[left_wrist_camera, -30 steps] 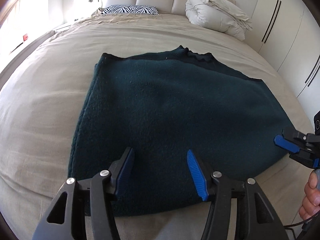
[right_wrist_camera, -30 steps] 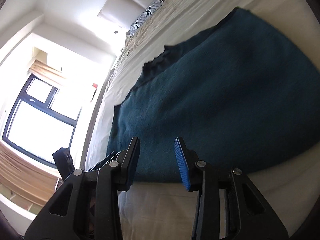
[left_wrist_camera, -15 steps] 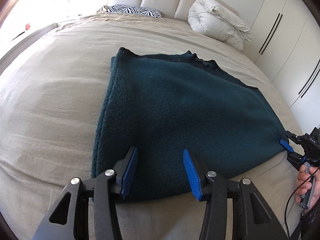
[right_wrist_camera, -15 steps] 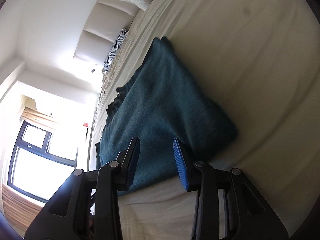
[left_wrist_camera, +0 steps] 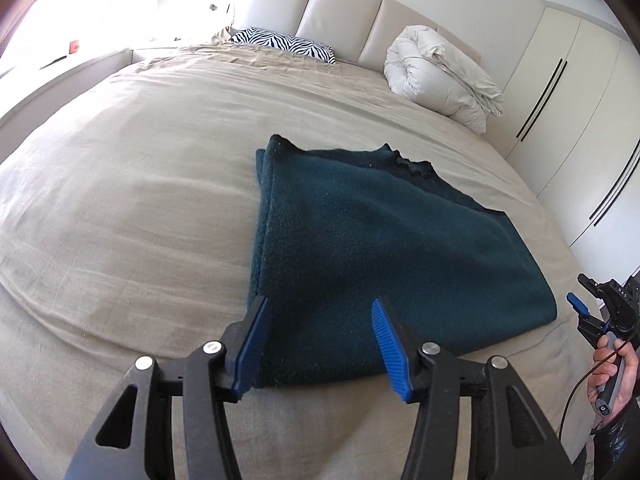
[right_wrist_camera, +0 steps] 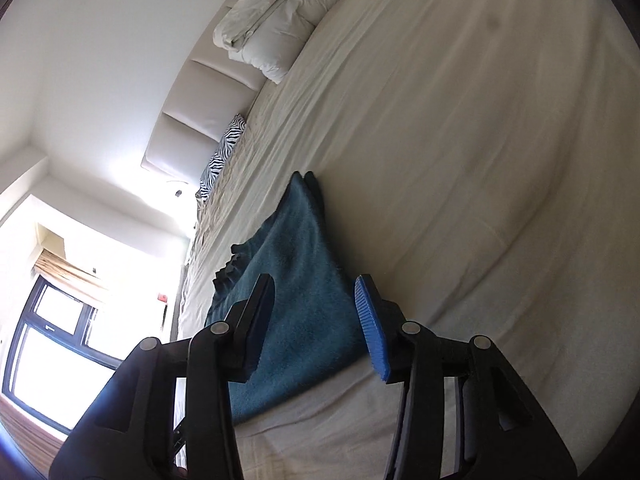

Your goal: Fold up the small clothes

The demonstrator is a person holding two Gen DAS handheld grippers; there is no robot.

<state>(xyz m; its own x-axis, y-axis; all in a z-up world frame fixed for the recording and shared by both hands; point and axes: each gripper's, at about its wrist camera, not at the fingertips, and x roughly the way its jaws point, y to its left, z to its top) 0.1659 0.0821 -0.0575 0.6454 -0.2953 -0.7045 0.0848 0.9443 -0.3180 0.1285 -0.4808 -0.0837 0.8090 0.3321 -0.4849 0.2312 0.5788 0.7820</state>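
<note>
A dark teal fleece garment (left_wrist_camera: 384, 256) lies folded flat on the beige bed sheet (left_wrist_camera: 132, 216), its frilled neckline at the far edge. My left gripper (left_wrist_camera: 318, 338) is open and empty, hovering over the garment's near edge. My right gripper (right_wrist_camera: 314, 322) is open and empty, tilted sideways above the garment's (right_wrist_camera: 296, 280) near right corner. The right gripper also shows in the left wrist view (left_wrist_camera: 588, 312) just off the garment's right corner, held by a hand.
A zebra-print pillow (left_wrist_camera: 284, 42) and a rolled white duvet (left_wrist_camera: 440, 76) lie at the headboard. White wardrobe doors (left_wrist_camera: 580, 120) stand to the right. A bright window (right_wrist_camera: 52, 328) is on the left side of the room.
Both grippers have pulled back from the garment and risen. The right gripper has swung toward the garment's right corner. The garment stays folded and still.
</note>
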